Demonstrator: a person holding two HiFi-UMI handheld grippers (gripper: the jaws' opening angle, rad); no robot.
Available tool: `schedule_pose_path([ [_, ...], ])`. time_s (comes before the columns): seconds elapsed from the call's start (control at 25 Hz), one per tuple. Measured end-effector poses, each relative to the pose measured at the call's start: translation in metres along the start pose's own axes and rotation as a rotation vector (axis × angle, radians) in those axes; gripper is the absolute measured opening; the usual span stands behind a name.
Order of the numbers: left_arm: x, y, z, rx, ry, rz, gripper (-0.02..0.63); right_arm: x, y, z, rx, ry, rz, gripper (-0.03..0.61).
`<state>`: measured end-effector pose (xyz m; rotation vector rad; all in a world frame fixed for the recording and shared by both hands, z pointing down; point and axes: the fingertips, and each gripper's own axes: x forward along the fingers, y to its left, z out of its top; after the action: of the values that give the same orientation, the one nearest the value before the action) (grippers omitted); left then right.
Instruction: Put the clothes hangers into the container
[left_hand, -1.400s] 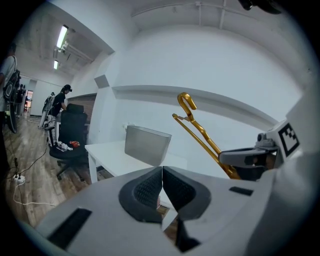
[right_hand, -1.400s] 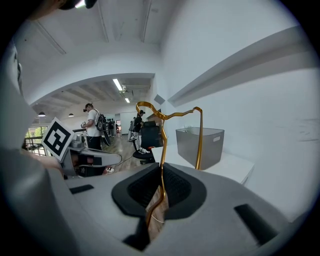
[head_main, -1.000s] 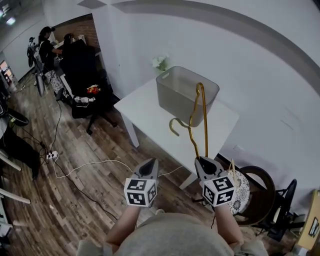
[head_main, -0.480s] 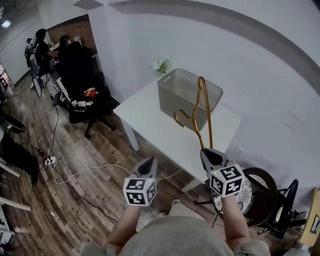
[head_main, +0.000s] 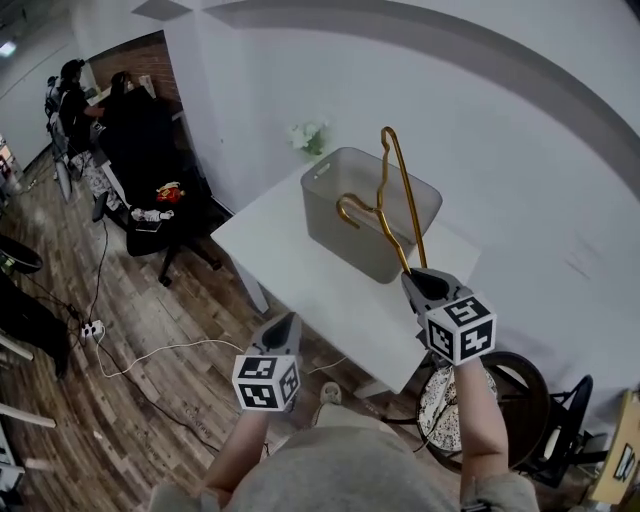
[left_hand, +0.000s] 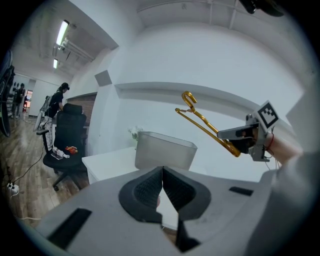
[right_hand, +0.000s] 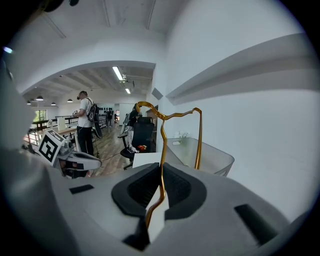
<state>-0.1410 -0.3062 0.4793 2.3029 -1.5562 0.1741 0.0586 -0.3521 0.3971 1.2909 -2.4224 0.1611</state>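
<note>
A gold metal clothes hanger (head_main: 385, 205) stands up in the air over the near edge of the grey translucent container (head_main: 370, 210), which sits on the white table (head_main: 300, 270). My right gripper (head_main: 422, 284) is shut on the hanger's lower end; the hanger (right_hand: 162, 150) runs up from between the jaws in the right gripper view, its hook curling left. The container (right_hand: 200, 155) lies just beyond. My left gripper (head_main: 280, 328) hangs lower, off the table's near edge, shut with nothing in it. In the left gripper view the hanger (left_hand: 205, 127) and container (left_hand: 165, 150) lie ahead.
A small white flower pot (head_main: 310, 135) stands at the table's far corner. A black office chair (head_main: 150, 180) with small items and people stand far left on the wood floor. A white cable (head_main: 170, 350) crosses the floor. A dark round stool (head_main: 500, 390) sits at the right.
My right gripper has lifted and carried the hanger forward, so it now stands over the container's near edge. The left gripper has dropped slightly and stays shut.
</note>
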Motion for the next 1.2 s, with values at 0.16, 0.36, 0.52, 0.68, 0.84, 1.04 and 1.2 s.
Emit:
schedule_pose_path([
  [0.16, 0.03, 0.001, 0.019, 0.017, -0.006, 0.0, 0.007, 0.025, -0.026, 0.008, -0.054, 0.064, 0.04, 0.025],
  [0.36, 0.061, -0.006, 0.038, 0.027, 0.008, -0.01, 0.007, 0.062, -0.056, 0.014, -0.075, 0.169, 0.107, 0.025],
  [0.52, 0.081, -0.009, 0.044, 0.01, 0.019, -0.021, 0.006, 0.092, -0.073, 0.009, -0.105, 0.281, 0.142, 0.026],
  [0.68, 0.101, -0.005, 0.049, 0.0, 0.011, -0.004, 0.006, 0.116, -0.089, 0.002, -0.129, 0.363, 0.155, 0.028],
  [0.84, 0.117, -0.007, 0.054, 0.008, 0.013, -0.002, 0.007, 0.138, -0.099, -0.003, -0.125, 0.439, 0.181, 0.028],
  [1.04, 0.135, -0.009, 0.06, 0.011, 0.004, -0.014, 0.006, 0.167, -0.109, -0.012, -0.125, 0.521, 0.195, 0.032],
  [1.2, 0.144, -0.005, 0.057, 0.004, 0.006, -0.018, 0.007, 0.187, -0.11, -0.024, -0.121, 0.575, 0.197, 0.034],
])
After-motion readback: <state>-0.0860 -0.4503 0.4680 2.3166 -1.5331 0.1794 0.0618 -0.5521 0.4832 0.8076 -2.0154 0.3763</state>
